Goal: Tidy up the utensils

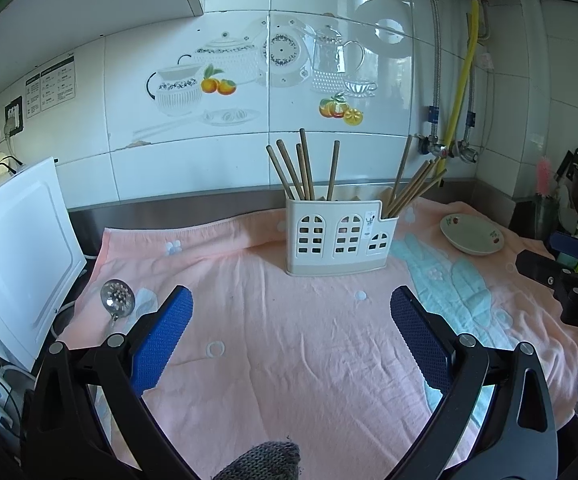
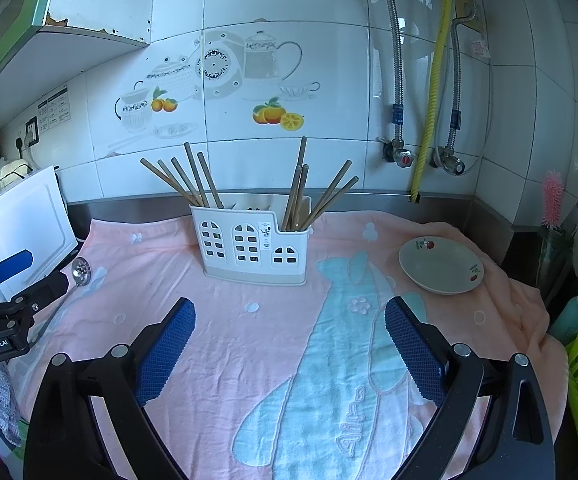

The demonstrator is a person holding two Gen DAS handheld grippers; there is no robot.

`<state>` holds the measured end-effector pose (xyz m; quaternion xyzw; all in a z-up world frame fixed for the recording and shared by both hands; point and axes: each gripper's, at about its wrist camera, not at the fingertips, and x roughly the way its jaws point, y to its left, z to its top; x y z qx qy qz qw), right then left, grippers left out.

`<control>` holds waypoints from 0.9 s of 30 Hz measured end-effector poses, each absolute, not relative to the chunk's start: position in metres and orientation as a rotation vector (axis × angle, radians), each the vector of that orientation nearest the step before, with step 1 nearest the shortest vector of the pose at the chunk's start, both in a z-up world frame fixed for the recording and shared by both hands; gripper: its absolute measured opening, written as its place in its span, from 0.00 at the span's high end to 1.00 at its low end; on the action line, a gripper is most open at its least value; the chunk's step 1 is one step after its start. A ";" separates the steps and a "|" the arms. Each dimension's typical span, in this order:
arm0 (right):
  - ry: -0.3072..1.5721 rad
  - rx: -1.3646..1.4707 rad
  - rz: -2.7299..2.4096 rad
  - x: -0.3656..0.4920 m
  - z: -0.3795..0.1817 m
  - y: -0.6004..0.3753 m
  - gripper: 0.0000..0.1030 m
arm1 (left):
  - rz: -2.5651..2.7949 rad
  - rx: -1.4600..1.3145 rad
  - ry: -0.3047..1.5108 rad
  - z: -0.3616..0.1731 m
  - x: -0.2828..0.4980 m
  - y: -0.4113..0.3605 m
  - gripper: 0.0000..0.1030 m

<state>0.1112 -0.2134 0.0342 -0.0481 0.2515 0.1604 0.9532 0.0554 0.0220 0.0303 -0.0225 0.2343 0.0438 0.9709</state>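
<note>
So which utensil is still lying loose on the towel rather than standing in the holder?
The metal slotted spoon, lying flat at the towel's left edge. Every chopstick stands upright in the white holder.

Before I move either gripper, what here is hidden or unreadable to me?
- Slotted spoon: in the left wrist view the left finger covers its handle; in the right wrist view the left gripper hides part of it.
- Holder: walls hide the chopsticks' lower ends and whatever sits in the middle compartment.
- Holder's label: too small to read.
- Wall notices: too small.
- Right-edge clutter by the dish: cut off by the fisheye rim.
</note>
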 end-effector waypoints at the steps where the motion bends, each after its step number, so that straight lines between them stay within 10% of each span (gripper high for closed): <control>1: 0.512 -0.099 0.327 0.111 0.034 -0.213 0.10 | 0.087 -0.047 0.473 0.030 0.055 0.022 0.05; 27: 0.520 -0.102 0.332 0.111 0.031 -0.210 0.10 | 0.084 -0.044 0.472 0.027 0.053 0.021 0.05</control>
